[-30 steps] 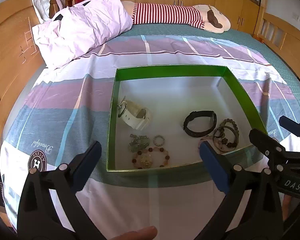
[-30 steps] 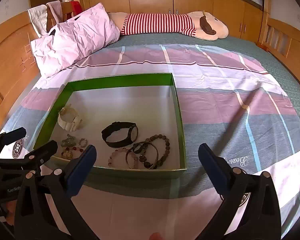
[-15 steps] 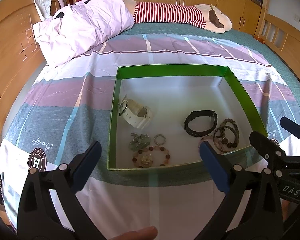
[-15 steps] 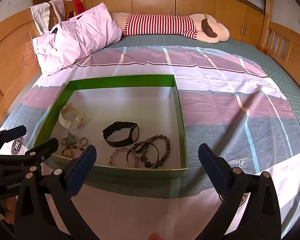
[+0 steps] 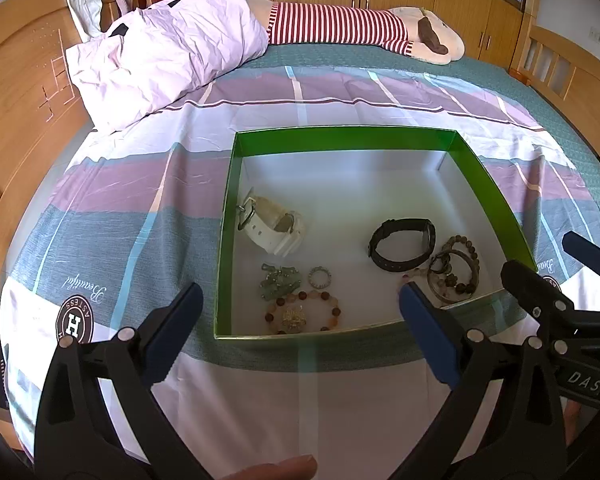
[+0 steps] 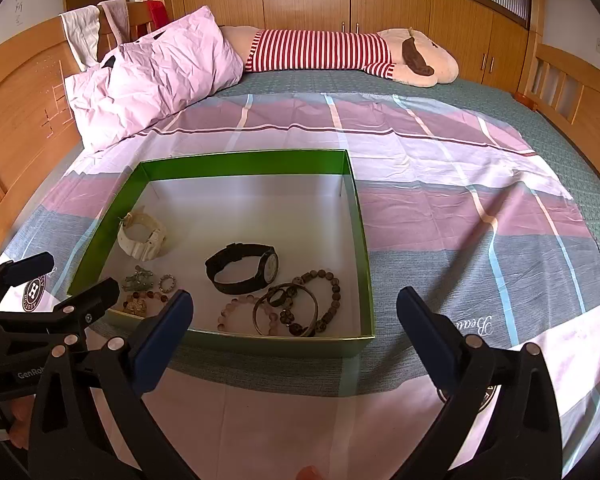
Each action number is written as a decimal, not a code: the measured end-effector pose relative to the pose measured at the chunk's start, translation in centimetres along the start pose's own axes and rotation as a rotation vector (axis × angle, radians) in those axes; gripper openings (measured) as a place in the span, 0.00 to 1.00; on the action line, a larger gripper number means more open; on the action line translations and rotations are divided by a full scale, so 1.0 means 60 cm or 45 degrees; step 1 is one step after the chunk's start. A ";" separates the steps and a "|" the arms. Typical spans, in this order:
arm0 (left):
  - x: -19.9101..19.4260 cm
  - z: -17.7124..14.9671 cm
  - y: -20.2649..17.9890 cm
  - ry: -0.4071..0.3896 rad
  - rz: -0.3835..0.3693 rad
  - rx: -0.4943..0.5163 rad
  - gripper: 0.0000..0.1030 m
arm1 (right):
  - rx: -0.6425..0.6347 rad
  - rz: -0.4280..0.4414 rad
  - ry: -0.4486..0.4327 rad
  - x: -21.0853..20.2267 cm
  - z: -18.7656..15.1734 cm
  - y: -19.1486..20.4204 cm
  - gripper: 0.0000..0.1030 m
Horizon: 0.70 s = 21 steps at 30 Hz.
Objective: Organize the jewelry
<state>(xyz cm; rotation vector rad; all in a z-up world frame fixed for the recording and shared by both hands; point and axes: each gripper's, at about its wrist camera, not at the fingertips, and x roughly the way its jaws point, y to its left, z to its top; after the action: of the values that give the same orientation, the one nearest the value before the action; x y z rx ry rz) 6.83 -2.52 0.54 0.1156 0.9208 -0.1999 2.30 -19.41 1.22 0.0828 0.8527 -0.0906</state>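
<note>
A green-walled box (image 5: 348,138) (image 6: 358,216) with a white floor lies on the bed. In it are a white watch (image 5: 274,226) (image 6: 142,238), a black watch (image 5: 402,244) (image 6: 244,268), a green pendant (image 5: 280,282), a small ring (image 5: 320,278), an amber bead bracelet (image 5: 302,314), and bangles with dark bead bracelets (image 5: 454,270) (image 6: 300,308). My left gripper (image 5: 300,320) is open and empty, held before the box's near wall. My right gripper (image 6: 292,322) is open and empty over the box's near right corner.
The box rests on a striped pink, grey and white sheet (image 6: 440,208). A pink pillow (image 5: 160,60) lies at the back left, and a striped plush toy (image 6: 340,54) along the far side. A wooden headboard (image 5: 16,92) is on the left.
Both grippers have risen and tilted slightly, so the box sits lower in both views. The jewelry has not moved. Both grippers stay open.
</note>
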 end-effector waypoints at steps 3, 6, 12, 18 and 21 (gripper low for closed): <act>0.000 0.000 0.000 0.001 0.000 0.003 0.97 | -0.002 -0.001 0.000 0.000 0.000 0.000 0.99; 0.000 -0.001 -0.001 0.002 0.000 0.003 0.97 | -0.003 -0.002 -0.001 -0.001 0.000 0.000 0.99; 0.001 -0.001 -0.001 0.005 0.000 0.006 0.97 | -0.002 -0.003 -0.001 -0.001 0.000 0.001 0.99; 0.003 -0.003 -0.001 0.007 0.001 0.007 0.97 | -0.002 -0.003 -0.001 -0.001 0.000 0.001 0.99; 0.004 -0.003 -0.001 0.009 0.000 0.006 0.97 | -0.003 -0.004 -0.002 -0.001 0.000 0.001 0.99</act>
<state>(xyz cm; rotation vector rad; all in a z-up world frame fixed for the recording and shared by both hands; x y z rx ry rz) 6.80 -2.57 0.27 0.1211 0.9275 -0.2020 2.26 -19.33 1.24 0.0792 0.8516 -0.0929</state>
